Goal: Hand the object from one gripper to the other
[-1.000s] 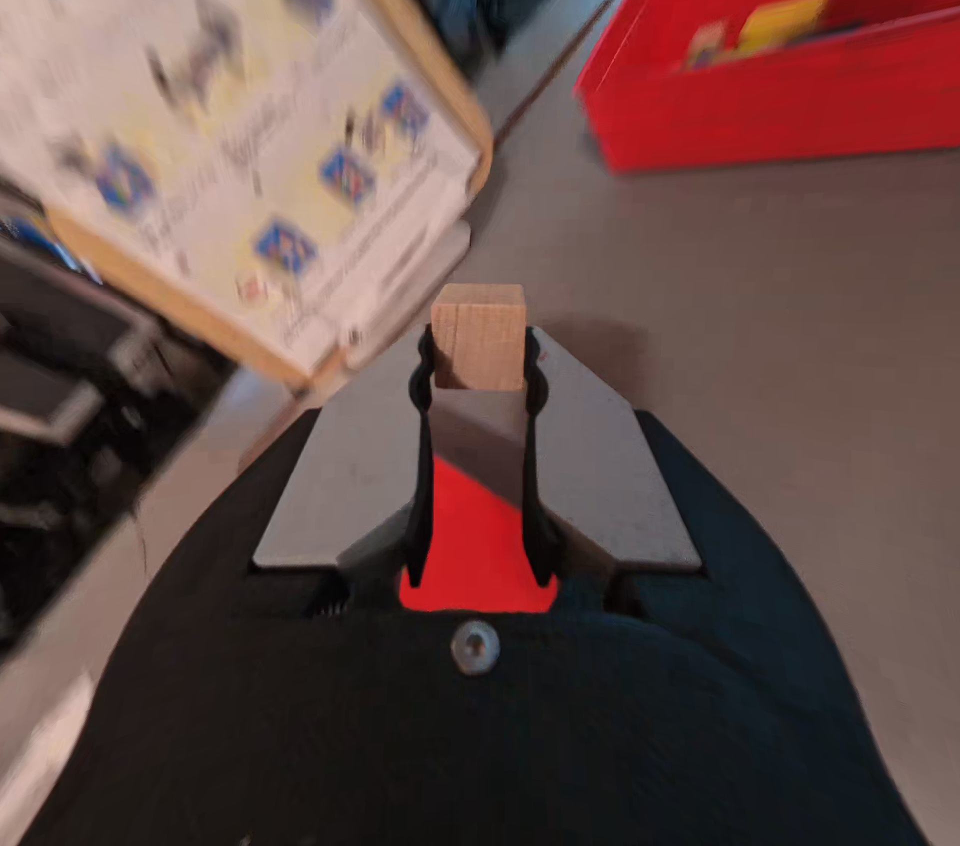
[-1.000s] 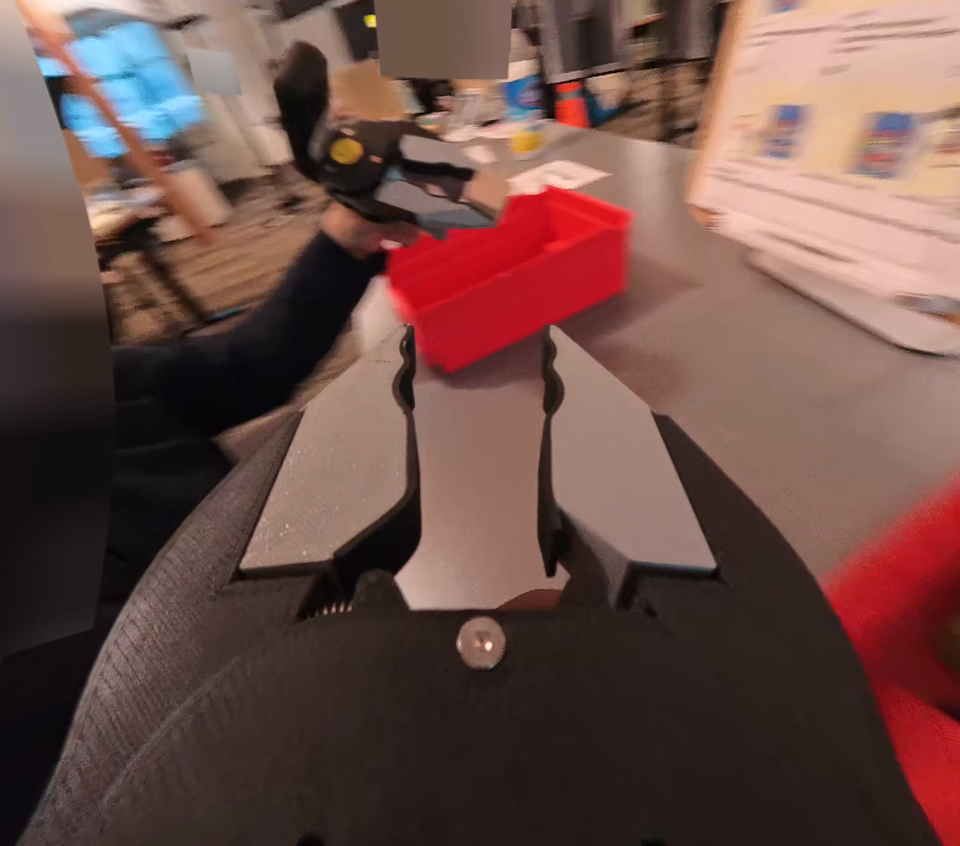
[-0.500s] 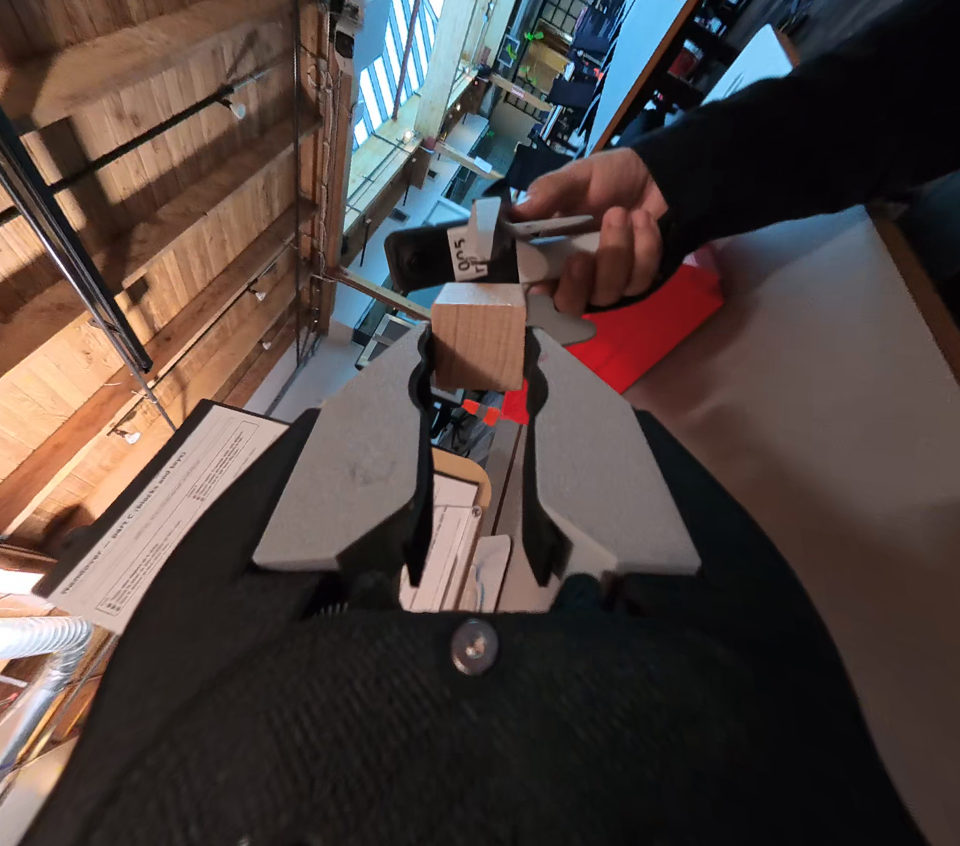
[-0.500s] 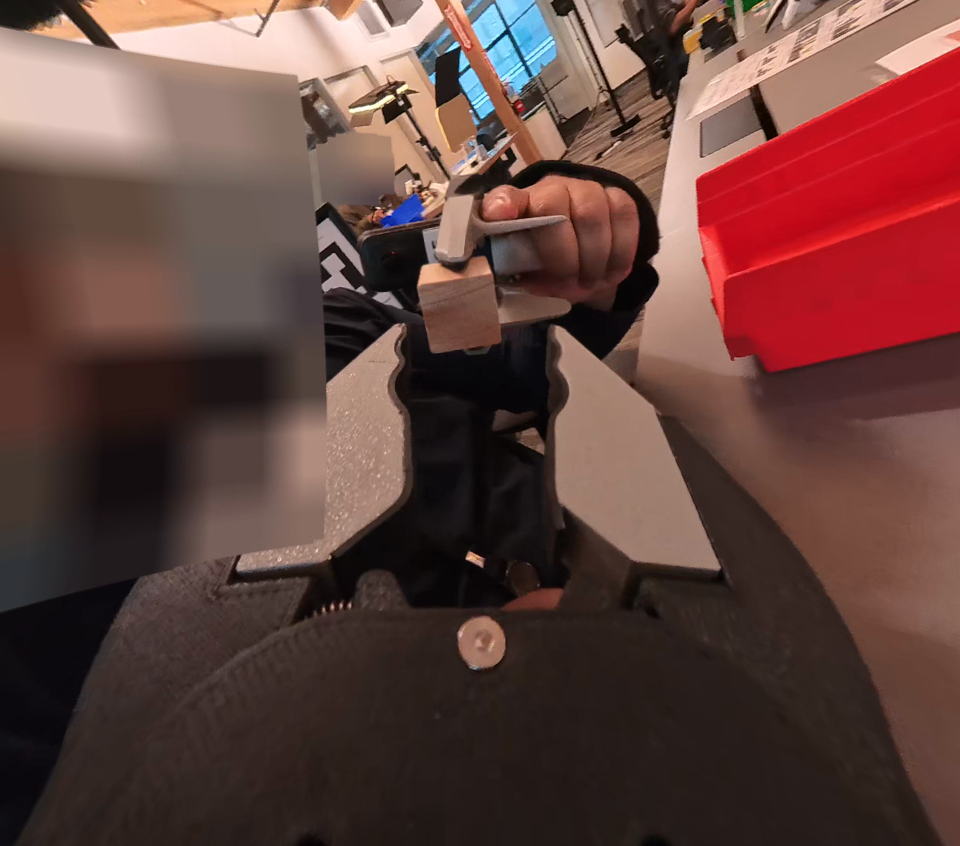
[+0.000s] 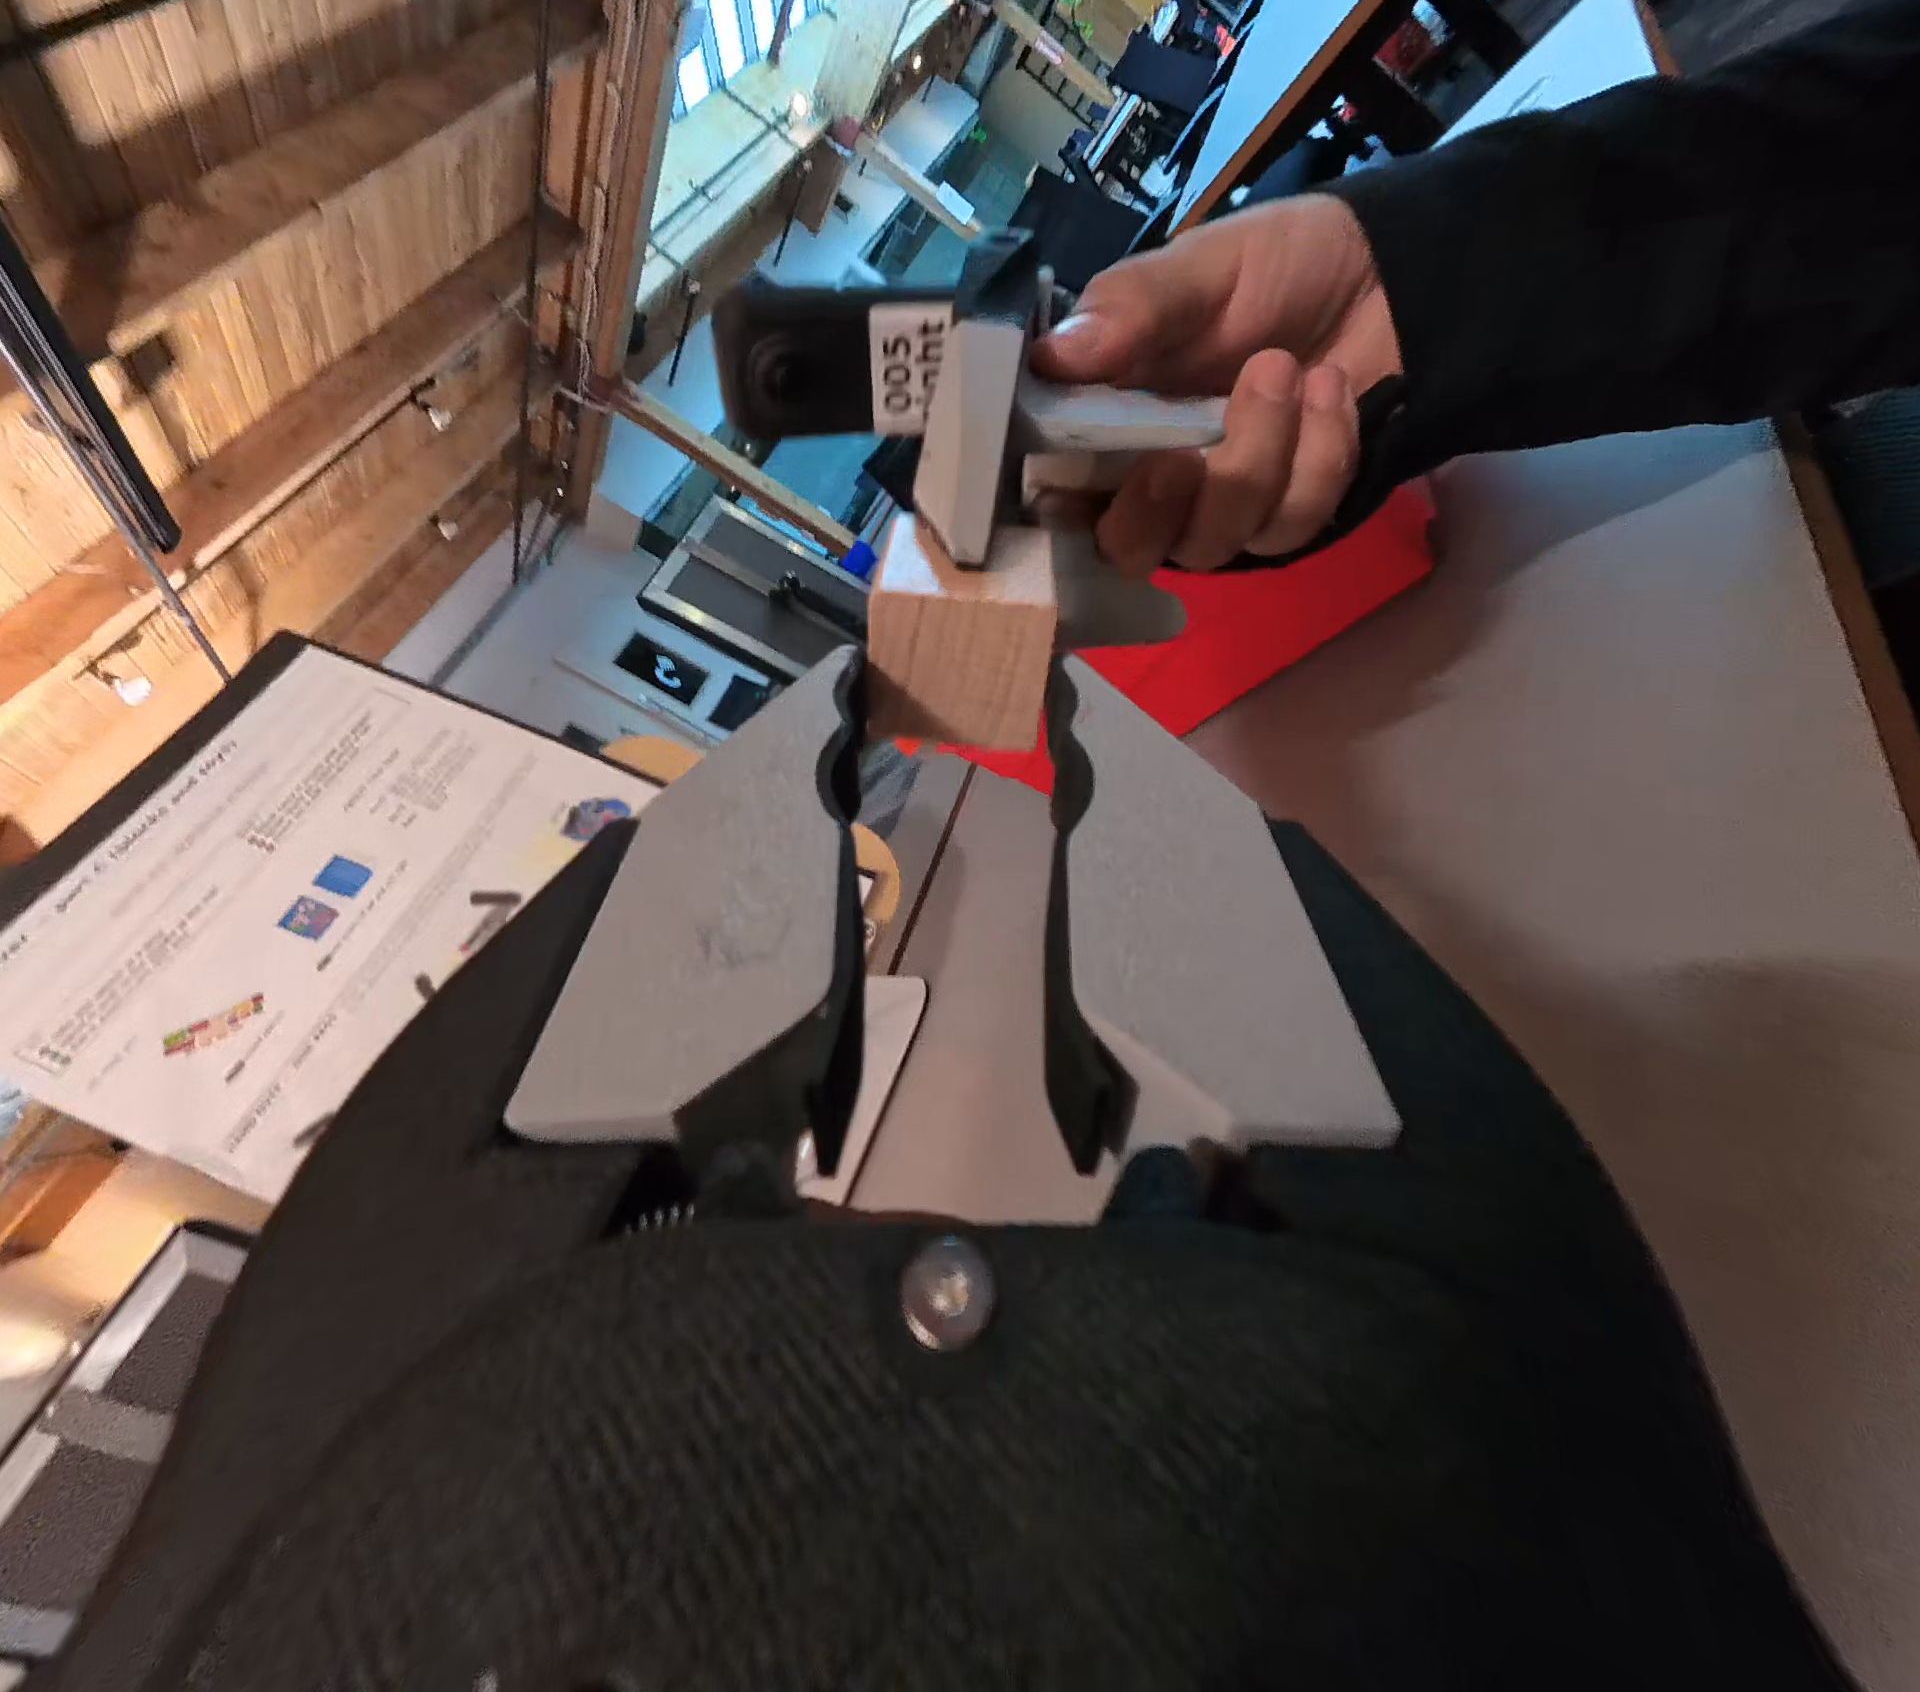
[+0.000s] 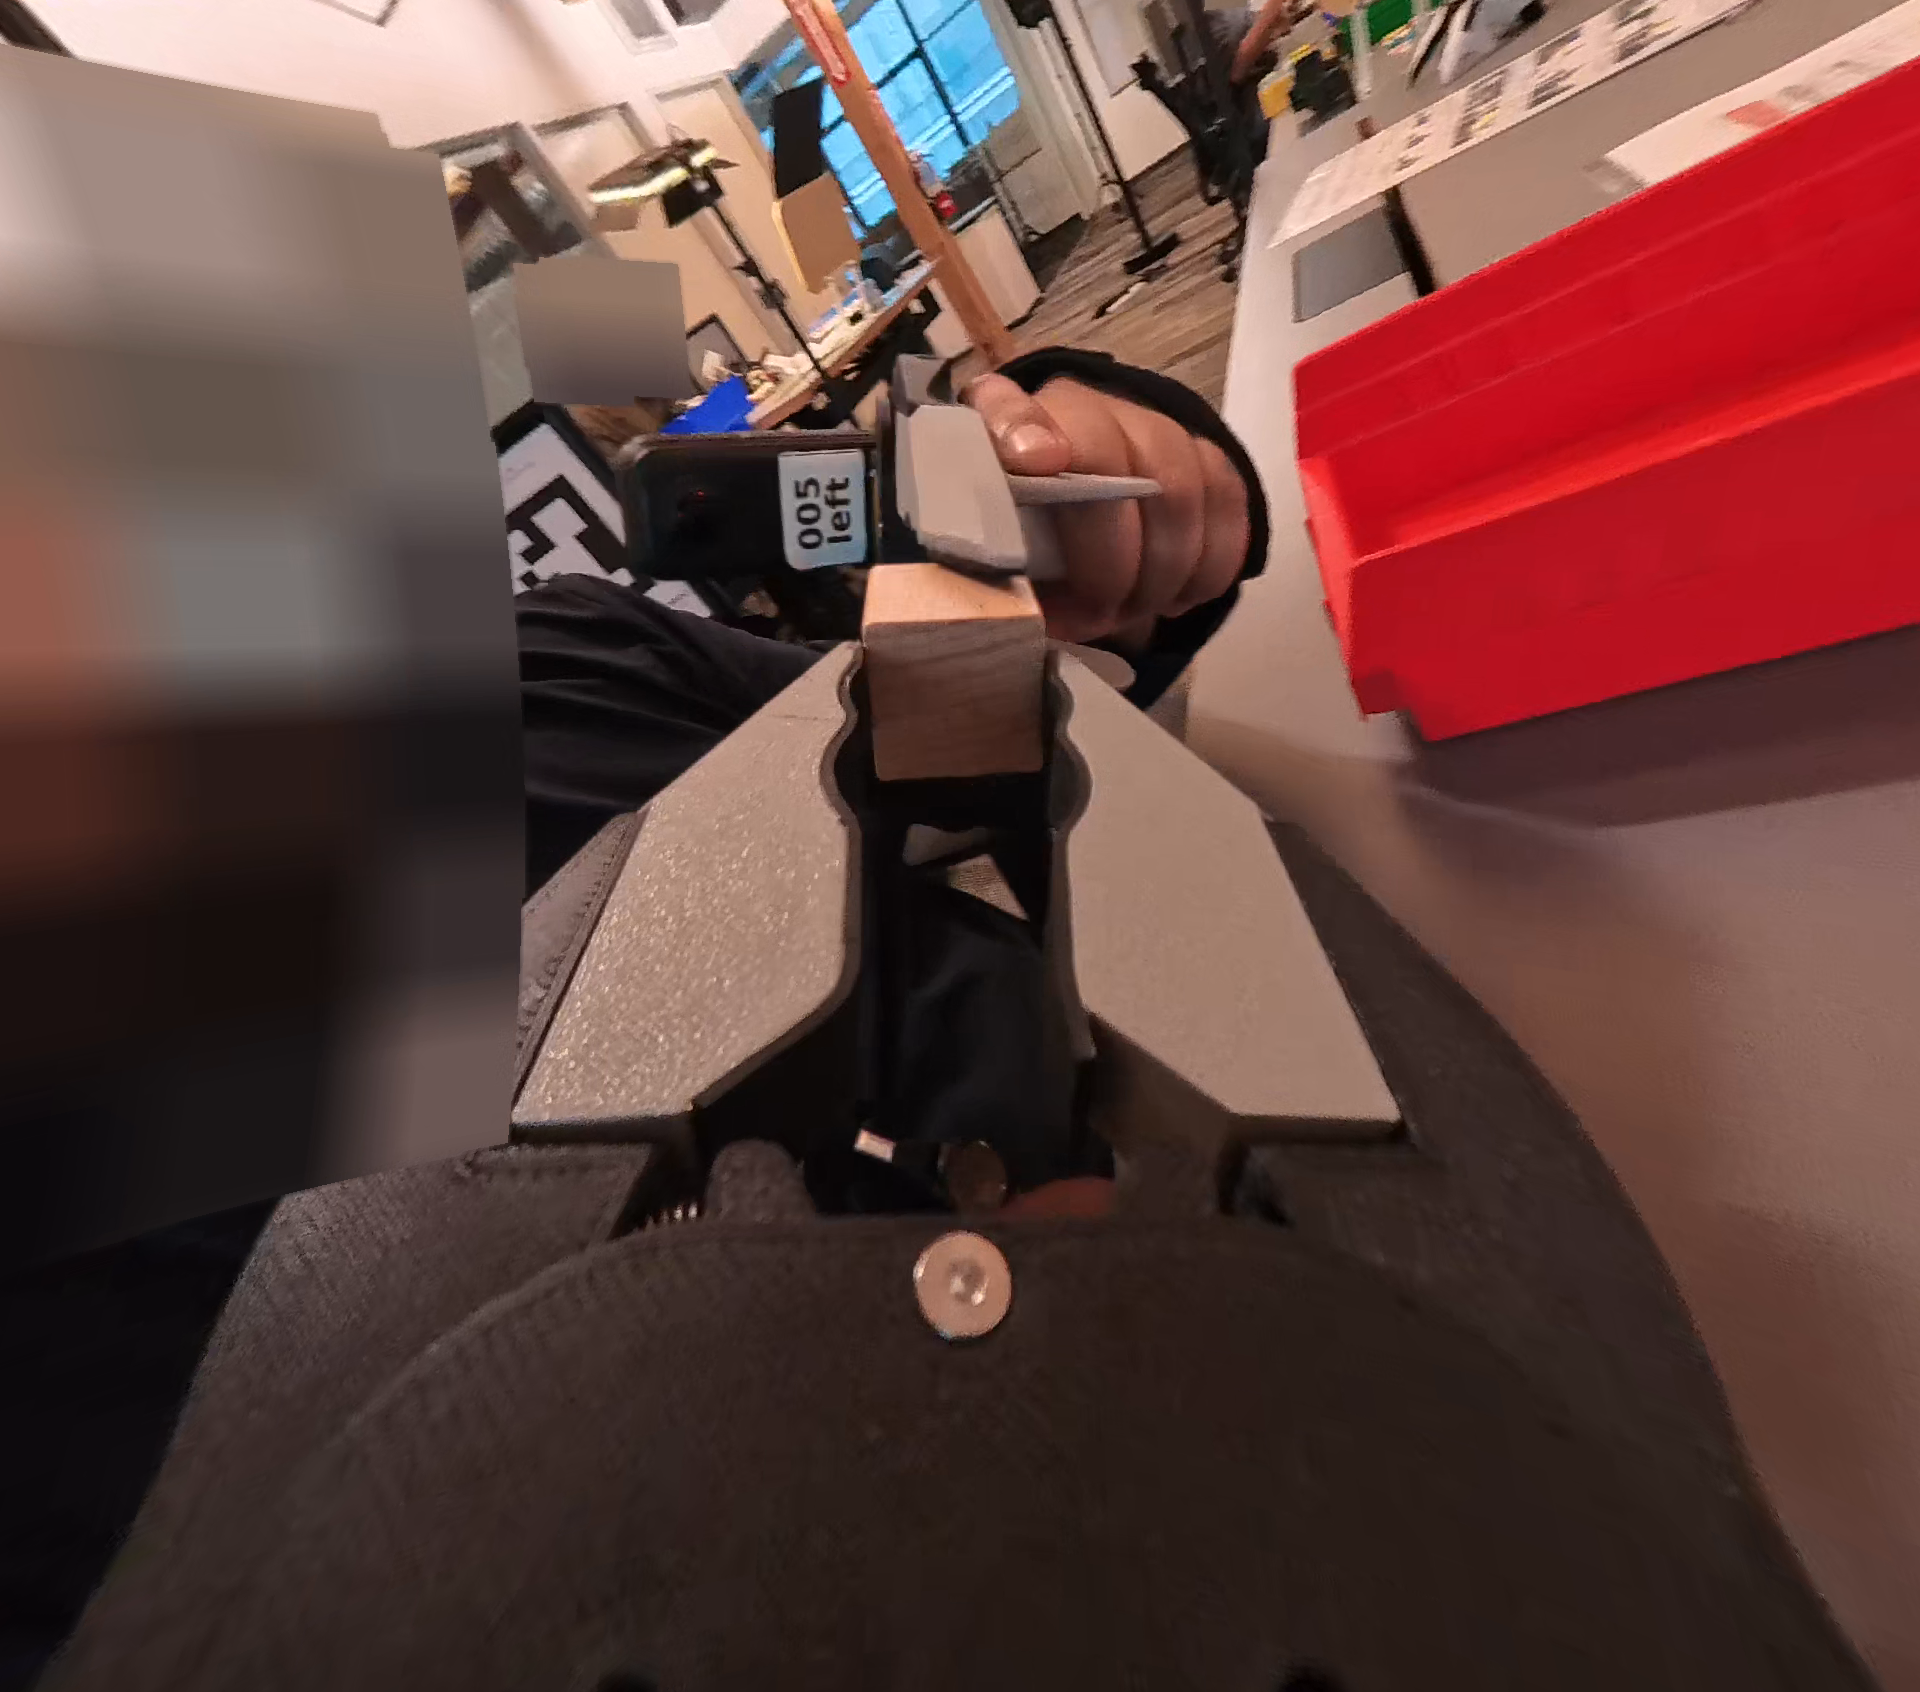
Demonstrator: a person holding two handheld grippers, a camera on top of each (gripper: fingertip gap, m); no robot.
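The left gripper [image 5: 954,707] clamps the small pale wooden cube [image 5: 958,666] at its fingertips, presenting the far half. The right gripper [image 6: 954,707] meets it head-on, jaws closed against the cube's sides, probably so both grip together. A red plastic bin [image 6: 1621,499] sits beyond.

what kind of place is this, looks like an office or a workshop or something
Probably an open-plan lab or maker workspace rather than a plain office: long grey worktables carrying red plastic storage bins, light stands on tripods on the floor, and exposed wooden ceiling beams overhead.
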